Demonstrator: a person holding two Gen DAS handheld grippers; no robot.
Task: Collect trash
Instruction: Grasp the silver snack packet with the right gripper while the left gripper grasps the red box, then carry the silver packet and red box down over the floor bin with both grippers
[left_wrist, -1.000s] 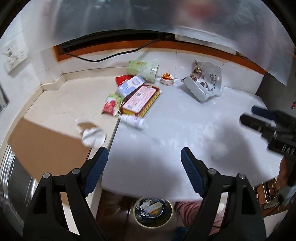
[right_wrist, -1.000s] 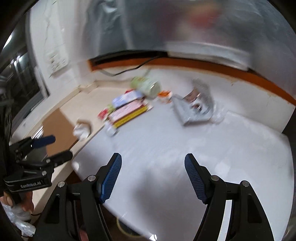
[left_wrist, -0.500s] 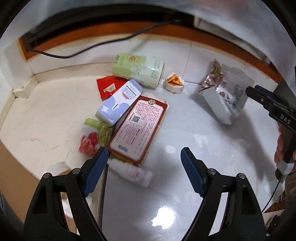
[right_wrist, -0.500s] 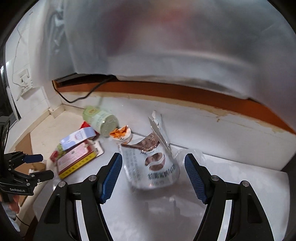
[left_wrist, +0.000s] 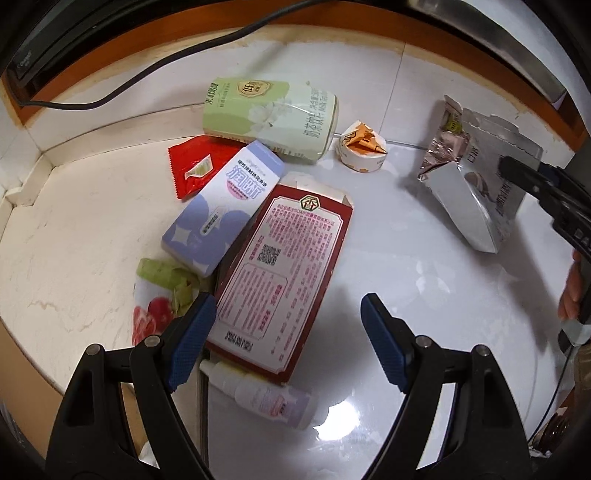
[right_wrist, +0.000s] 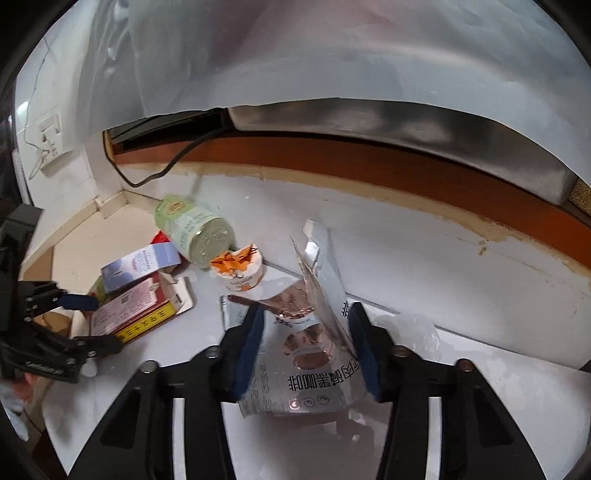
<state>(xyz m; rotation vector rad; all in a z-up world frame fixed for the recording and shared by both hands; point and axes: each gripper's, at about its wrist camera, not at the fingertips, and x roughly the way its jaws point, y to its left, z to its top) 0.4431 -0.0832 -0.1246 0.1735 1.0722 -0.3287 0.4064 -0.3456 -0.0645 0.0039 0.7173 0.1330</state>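
The left gripper (left_wrist: 286, 332) points steeply down, jaws wide apart. The right gripper (right_wrist: 306, 350) tilts down, its jaws just closing around a pouch (right_wrist: 310, 369).

You get bright, even light from above in both views. On the shiny white counter (left_wrist: 424, 258) you can see a glare spot (left_wrist: 340, 421) low in the left view, and soft dark shadows under the red box (left_wrist: 284, 273). The picture bends at the edges, and the corners go black. In the right view the big white sheet (right_wrist: 332, 55) up top looks smeared and out of focus. The silver bag (right_wrist: 317, 354) shines, and its letters are sharp.
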